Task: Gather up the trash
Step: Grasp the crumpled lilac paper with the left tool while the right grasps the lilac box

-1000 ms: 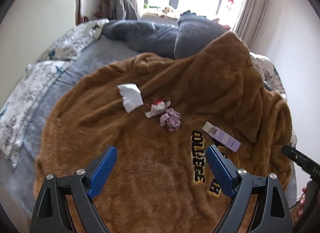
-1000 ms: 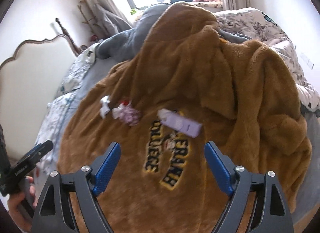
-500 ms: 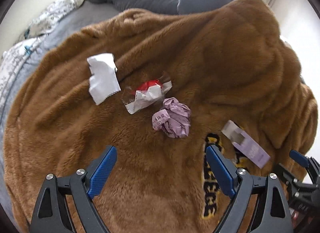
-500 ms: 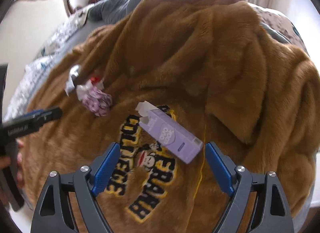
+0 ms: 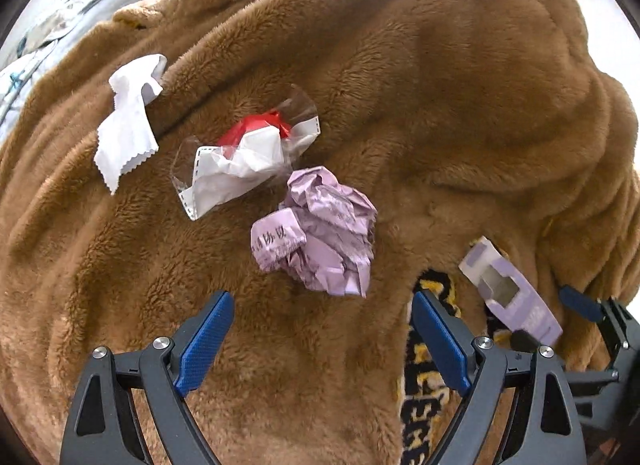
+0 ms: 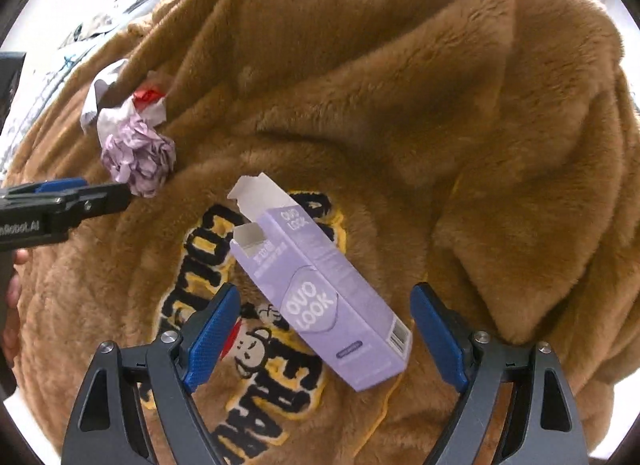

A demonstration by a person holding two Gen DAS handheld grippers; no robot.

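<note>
Trash lies on a brown fleece jacket (image 5: pixel 420 85) spread over a bed. In the left wrist view, a crumpled lilac paper ball (image 5: pixel 320 233) sits just ahead of my open left gripper (image 5: pixel 320 329). Beyond the ball lie a clear wrapper with red and white inside (image 5: pixel 248 153) and a white torn wrapper (image 5: pixel 128 125). In the right wrist view, an opened lilac carton (image 6: pixel 324 293) lies on the jacket's lettering, its lower end between the blue pads of my open right gripper (image 6: pixel 324 329), untouched. The same carton (image 5: pixel 512 297) shows at the left view's right edge, and the paper ball (image 6: pixel 140 157) at the right view's left.
Grey and patterned bedding (image 5: pixel 72 13) borders the jacket at the upper left. The jacket (image 6: pixel 440 85) folds into thick ridges at the right. One finger of my left gripper (image 6: pixel 64 201) and a hand reach in at the right view's left edge.
Both grippers have dropped toward the jacket and tilted down; window and headboard left view. The ball now sits near the left jaws; the carton's end lies between the right jaws.
</note>
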